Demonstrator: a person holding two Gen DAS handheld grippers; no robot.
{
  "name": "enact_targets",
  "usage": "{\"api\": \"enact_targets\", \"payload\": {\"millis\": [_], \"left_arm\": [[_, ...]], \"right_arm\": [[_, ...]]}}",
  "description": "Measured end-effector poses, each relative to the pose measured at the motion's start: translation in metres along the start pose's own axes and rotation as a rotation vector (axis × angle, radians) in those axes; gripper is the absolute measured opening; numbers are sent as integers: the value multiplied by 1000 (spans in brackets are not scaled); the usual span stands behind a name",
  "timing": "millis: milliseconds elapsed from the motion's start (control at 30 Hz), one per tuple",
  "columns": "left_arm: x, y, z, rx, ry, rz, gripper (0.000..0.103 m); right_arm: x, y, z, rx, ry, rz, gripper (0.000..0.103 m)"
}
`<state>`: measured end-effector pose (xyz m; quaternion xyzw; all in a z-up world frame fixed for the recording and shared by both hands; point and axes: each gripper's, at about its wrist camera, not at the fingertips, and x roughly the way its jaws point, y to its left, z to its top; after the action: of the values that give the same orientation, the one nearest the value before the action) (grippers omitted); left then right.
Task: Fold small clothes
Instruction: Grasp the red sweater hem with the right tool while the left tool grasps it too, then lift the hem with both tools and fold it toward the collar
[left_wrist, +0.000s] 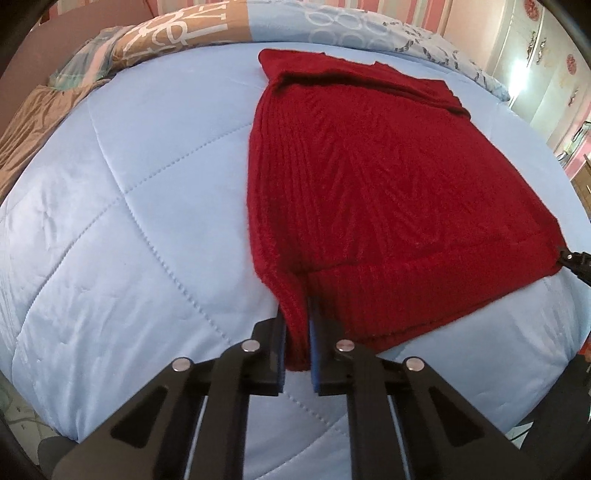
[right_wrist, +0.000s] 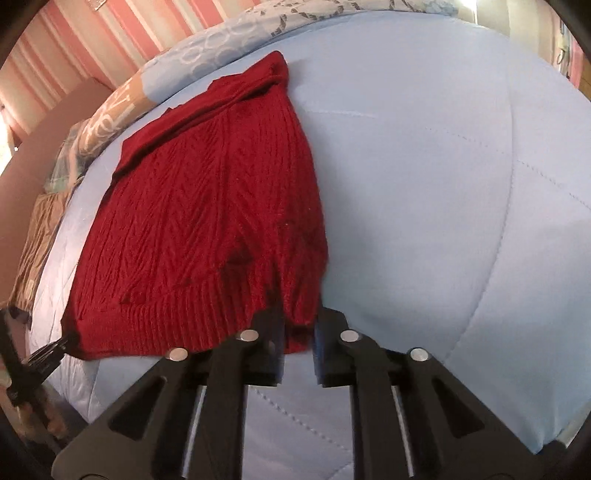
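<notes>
A dark red knitted sweater lies spread on a light blue quilted bed cover; it also shows in the right wrist view. My left gripper is shut on the sweater's near left hem corner. My right gripper is shut on the near right hem corner. The right gripper's tip shows at the right edge of the left wrist view, and the left gripper's tip shows at the left edge of the right wrist view. The sweater's far end is folded over near the pillows.
Patterned pillows lie along the far edge of the bed. A brown blanket sits at the far left. A pink striped wall stands behind. The bed cover stretches to the right of the sweater.
</notes>
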<state>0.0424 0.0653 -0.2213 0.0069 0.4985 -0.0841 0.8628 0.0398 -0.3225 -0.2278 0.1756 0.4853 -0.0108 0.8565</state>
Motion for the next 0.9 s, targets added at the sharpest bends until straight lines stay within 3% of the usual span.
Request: {"api": "enact_targets", "payload": {"millis": [100, 167, 233, 367, 433, 467, 533, 600, 733, 900], "left_arm": [[-11, 4, 3, -26, -35, -2, 8], [-20, 7, 5, -40, -60, -4, 8], [-27, 7, 6, -35, -72, -1, 8], [-13, 14, -2, -21, -23, 41, 8], [3, 19, -7, -28, 42, 22, 10], [3, 17, -9, -7, 34, 36, 12], [-3, 10, -9, 39, 20, 36, 13], [-12, 7, -10, 63, 7, 21, 21], [-34, 12, -8, 55, -56, -18, 54], [-18, 15, 2, 41, -11, -80, 58]], "right_arm": [[-24, 16, -3, -92, -117, -36, 9], [-45, 24, -6, -137, -195, 3, 8], [-57, 28, -9, -183, -216, -10, 8], [-25, 13, -16, -198, -68, -72, 8], [-8, 10, -24, -233, -3, -108, 16], [-9, 13, -25, -254, -2, -104, 17], [-18, 17, -24, -260, -8, -62, 47], [-35, 16, -22, -249, -50, -45, 55], [-46, 10, -11, -198, -80, 1, 60], [-21, 15, 3, -179, -22, 22, 64]]}}
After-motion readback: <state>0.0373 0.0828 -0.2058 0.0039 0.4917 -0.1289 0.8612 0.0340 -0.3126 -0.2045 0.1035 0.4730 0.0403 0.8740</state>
